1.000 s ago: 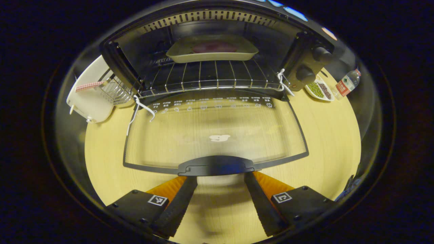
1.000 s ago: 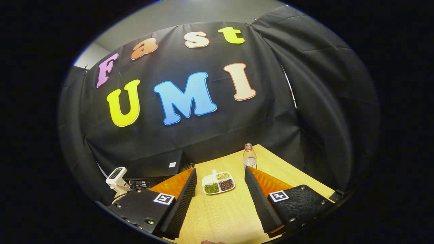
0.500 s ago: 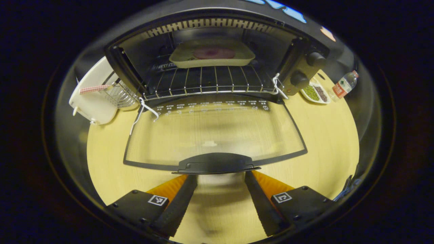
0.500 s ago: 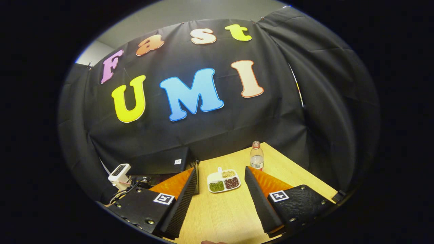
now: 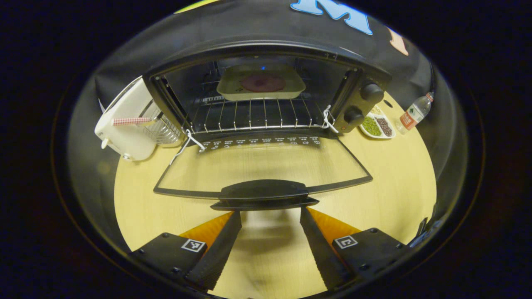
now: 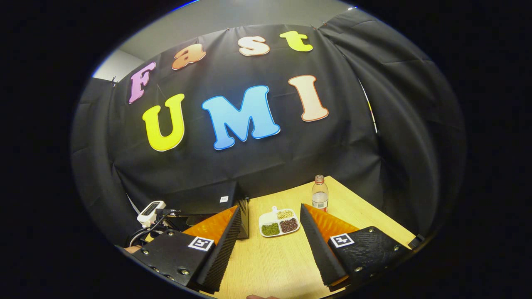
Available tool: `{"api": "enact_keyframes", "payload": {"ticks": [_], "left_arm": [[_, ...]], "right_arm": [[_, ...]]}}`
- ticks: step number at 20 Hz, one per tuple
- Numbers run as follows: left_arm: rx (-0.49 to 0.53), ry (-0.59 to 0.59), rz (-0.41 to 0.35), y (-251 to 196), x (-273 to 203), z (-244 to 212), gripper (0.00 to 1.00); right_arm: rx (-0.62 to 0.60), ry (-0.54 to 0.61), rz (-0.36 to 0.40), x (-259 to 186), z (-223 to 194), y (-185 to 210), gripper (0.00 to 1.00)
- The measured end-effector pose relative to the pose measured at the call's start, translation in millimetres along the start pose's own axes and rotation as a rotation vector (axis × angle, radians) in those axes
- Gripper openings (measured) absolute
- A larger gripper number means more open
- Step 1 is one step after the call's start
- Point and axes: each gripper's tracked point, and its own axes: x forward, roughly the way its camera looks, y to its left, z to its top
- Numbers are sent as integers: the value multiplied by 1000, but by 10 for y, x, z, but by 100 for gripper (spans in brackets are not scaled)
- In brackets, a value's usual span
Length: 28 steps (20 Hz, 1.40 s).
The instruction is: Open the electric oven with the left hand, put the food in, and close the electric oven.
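In the left gripper view the black electric oven [image 5: 266, 50] stands open, its glass door [image 5: 266, 162] folded down toward me over the wooden table. A pale tray [image 5: 261, 84] with a dark red round piece of food sits on the wire rack inside. My left gripper [image 5: 270, 214] is open, its fingertips just below and in front of the door handle [image 5: 264, 193], holding nothing. In the right gripper view my right gripper [image 6: 271, 209] is open and empty above the table, with the oven's black body [image 6: 203, 199] off to its left.
A white appliance with a wire basket [image 5: 126, 126] stands left of the oven. Right of the oven's knobs [image 5: 365, 101] lie a divided dish of beans [image 5: 376, 124] [image 6: 279, 222] and a water bottle [image 5: 413, 114] [image 6: 319, 195]. Bare wooden table [image 5: 395, 178] lies at the right.
The left gripper has drawn back and dropped lower: the oven looks smaller and the door flatter, with the handle still just ahead of the fingertips. The right gripper view has drifted slightly.
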Motion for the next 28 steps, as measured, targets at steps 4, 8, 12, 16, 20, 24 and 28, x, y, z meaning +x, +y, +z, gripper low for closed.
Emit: {"api": "enact_keyframes", "payload": {"ticks": [4,8,12,16,20,24,28], "left_arm": [[1,-39,2,-8,-105,68,97],[0,-78,7,-8,-185,169,97],[18,-122,23,12,-246,294,100],[-6,-190,17,6,-369,428,93],[6,-268,9,-12,-584,553,97],[10,-395,18,-100,-1011,709,100],[-2,-589,24,-283,-1729,956,97]], "right_arm": [[4,-4,-4,-14,-3,-46,87],[7,-10,-9,-21,14,-72,87],[2,-11,-11,-28,12,-78,87],[-4,-11,-10,-13,11,-105,87],[-6,-5,5,-15,2,-110,87],[-16,-9,36,-33,30,-78,87],[-59,-40,71,-57,172,13,87]]}}
